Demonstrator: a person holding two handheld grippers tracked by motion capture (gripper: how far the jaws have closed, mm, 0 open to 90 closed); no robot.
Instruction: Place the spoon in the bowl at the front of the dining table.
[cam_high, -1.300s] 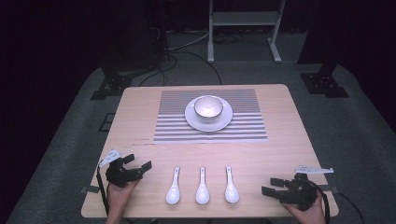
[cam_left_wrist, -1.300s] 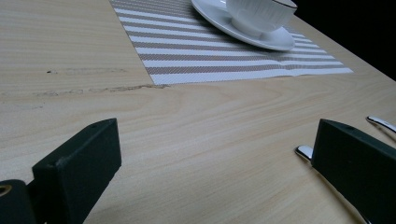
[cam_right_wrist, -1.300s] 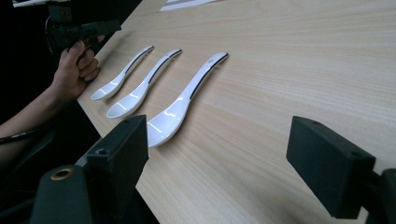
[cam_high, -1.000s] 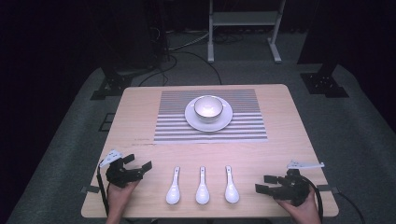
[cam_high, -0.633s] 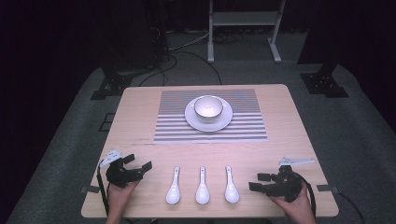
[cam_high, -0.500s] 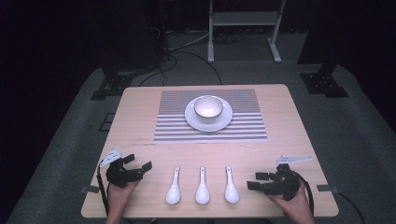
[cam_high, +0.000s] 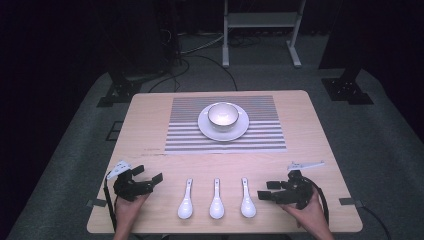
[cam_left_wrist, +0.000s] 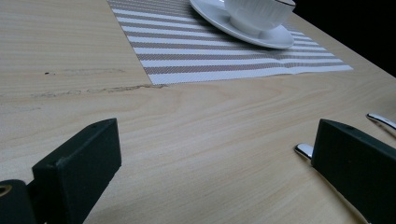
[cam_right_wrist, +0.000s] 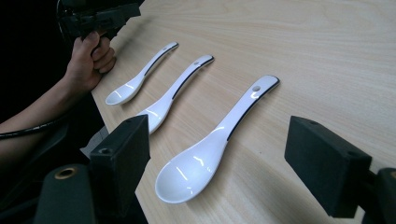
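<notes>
Three white spoons lie side by side near the table's front edge: left spoon (cam_high: 185, 200), middle spoon (cam_high: 216, 199), right spoon (cam_high: 247, 198). My right gripper (cam_high: 267, 190) is open and low, just right of the right spoon (cam_right_wrist: 219, 140), whose bowl lies between and just ahead of its jaws without touching them. My left gripper (cam_high: 149, 175) is open and empty at the front left, a little left of the left spoon; a spoon handle tip (cam_left_wrist: 303, 150) shows beside its right jaw.
A white bowl (cam_high: 223, 115) sits on a white saucer (cam_high: 205, 127) on a striped placemat (cam_high: 180, 135) at the table's middle back. A hand (cam_right_wrist: 88, 60) holding the other gripper shows beyond the far spoon (cam_right_wrist: 140, 79).
My right gripper has slid left along the front edge, from the table's right corner to just beside the right spoon. The left gripper has stayed put.
</notes>
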